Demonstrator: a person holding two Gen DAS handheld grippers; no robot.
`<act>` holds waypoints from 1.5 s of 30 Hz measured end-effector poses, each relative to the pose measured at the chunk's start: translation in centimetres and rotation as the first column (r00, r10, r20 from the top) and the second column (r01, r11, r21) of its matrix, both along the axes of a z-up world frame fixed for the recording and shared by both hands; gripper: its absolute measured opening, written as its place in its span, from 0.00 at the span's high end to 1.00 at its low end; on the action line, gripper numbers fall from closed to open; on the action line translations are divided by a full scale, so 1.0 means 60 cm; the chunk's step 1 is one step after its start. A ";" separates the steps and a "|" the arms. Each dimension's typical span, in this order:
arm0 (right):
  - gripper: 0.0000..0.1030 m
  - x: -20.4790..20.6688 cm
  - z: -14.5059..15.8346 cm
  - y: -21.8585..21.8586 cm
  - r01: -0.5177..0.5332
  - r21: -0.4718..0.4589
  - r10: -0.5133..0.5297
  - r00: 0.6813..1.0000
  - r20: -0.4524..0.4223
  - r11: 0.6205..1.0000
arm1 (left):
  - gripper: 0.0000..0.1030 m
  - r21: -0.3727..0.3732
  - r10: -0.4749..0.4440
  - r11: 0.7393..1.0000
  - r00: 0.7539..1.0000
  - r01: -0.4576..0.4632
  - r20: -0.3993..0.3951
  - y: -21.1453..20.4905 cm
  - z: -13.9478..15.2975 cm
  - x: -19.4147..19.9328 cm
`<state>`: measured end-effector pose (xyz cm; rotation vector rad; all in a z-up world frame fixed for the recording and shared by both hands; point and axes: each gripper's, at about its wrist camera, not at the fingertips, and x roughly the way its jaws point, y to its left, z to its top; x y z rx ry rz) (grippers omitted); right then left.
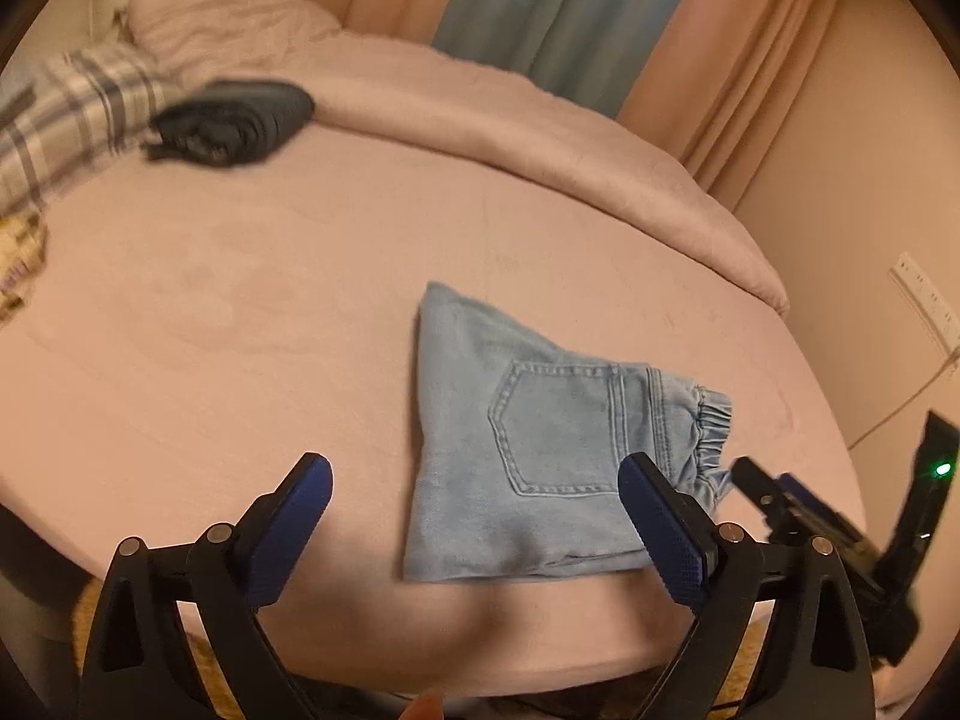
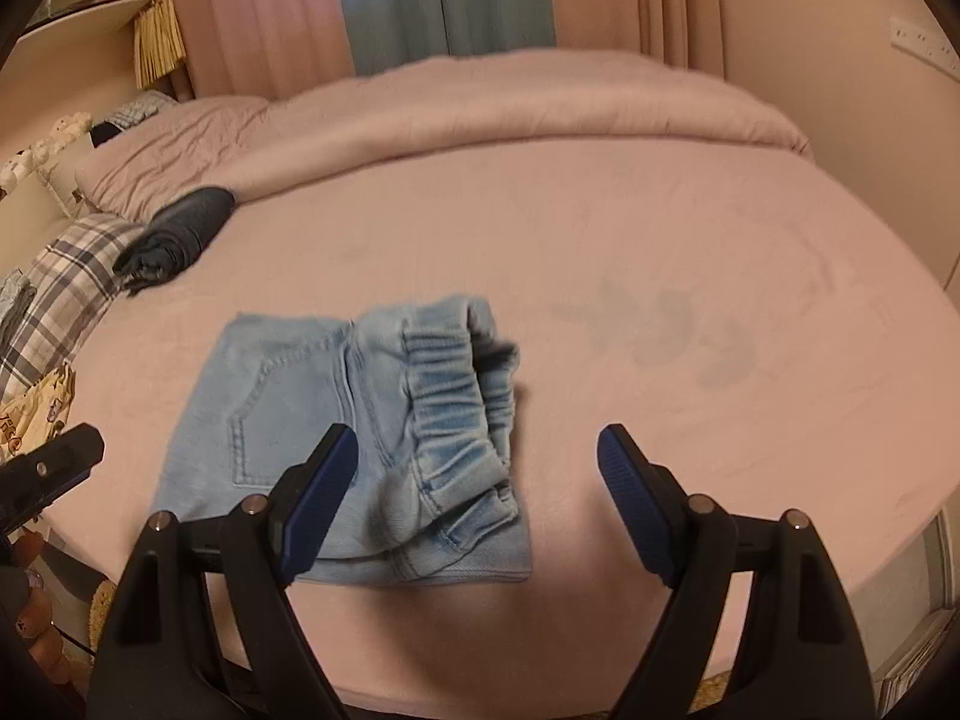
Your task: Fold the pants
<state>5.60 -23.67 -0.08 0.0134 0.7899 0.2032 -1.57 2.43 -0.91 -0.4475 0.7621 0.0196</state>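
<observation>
Folded light-blue pants (image 1: 528,450) lie on the pink bed (image 1: 240,300). The left hand-held gripper (image 1: 474,531) and right hand-held gripper (image 2: 477,501) hover above, both released, grasping nothing

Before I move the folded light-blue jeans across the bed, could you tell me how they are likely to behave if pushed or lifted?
The folded jeans are soft denim, so they would probably sag if lifted by one edge. The bunched elastic waistband stands loose on top and may flop open. On the plush pink bedcover, pushing would likely drag and rumple the layers rather than slide them.

Both wrist views downward, probably bed (image 1: 240,312) shared
</observation>
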 end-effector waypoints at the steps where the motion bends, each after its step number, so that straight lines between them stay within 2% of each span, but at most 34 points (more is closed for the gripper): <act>1: 0.19 -0.004 0.009 -0.002 0.002 -0.001 -0.002 1.000 0.009 1.000 | 0.07 0.031 0.019 0.999 1.000 -0.019 0.010 -0.003 0.005 -0.007; 6: 0.19 -0.025 0.031 0.001 -0.012 0.003 0.012 0.999 0.039 1.000 | 0.06 0.095 0.024 0.995 1.000 -0.026 0.020 -0.028 0.013 -0.007; 12: 0.19 -0.043 0.041 0.010 -0.024 0.011 0.023 0.998 0.056 1.000 | 0.06 0.084 -0.034 0.996 0.999 0.033 0.006 -0.051 0.011 -0.004; 18: 0.19 -0.053 0.046 0.015 -0.023 0.004 0.023 0.997 0.072 1.000 | 0.06 0.127 -0.053 0.990 0.999 0.053 -0.007 -0.073 0.013 -0.004; 45: 0.19 -0.065 0.039 0.030 -0.009 0.002 0.009 0.999 0.051 1.000 | 0.06 0.174 -0.031 0.984 0.997 0.043 -0.072 -0.104 0.000 -0.004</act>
